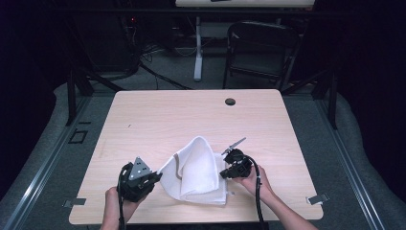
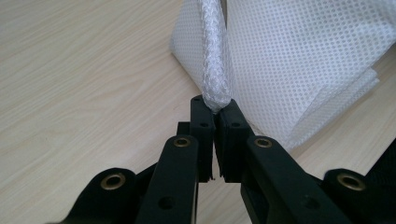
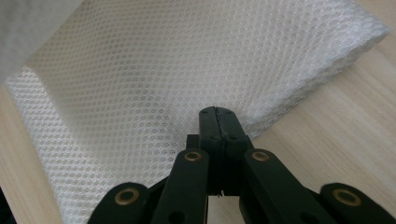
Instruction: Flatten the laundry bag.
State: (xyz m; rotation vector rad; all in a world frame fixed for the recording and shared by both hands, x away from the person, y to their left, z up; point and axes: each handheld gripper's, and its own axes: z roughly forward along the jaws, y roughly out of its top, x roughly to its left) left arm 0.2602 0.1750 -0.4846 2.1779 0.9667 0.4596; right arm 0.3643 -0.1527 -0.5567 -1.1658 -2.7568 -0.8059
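Observation:
A white mesh cloth (image 1: 198, 170) lies folded on the wooden table (image 1: 158, 115), its far end rising in a rounded peak. My left gripper (image 1: 157, 177) is at the cloth's left side, shut on the rolled hem (image 2: 215, 70), which stands up out of the jaw tips (image 2: 215, 108). My right gripper (image 1: 225, 172) is at the cloth's right edge with its jaws pressed together. In the right gripper view its tips (image 3: 217, 112) sit on the cloth (image 3: 154, 84) close to its border and seem to pinch a thin layer. A hand holds each gripper near the table's front edge.
A dark round grommet (image 1: 230, 101) is set in the table near its far edge. Metal clips (image 1: 318, 198) sit at the front corners. A folding chair (image 1: 258, 50) and a desk leg (image 1: 197, 45) stand on the floor beyond the table.

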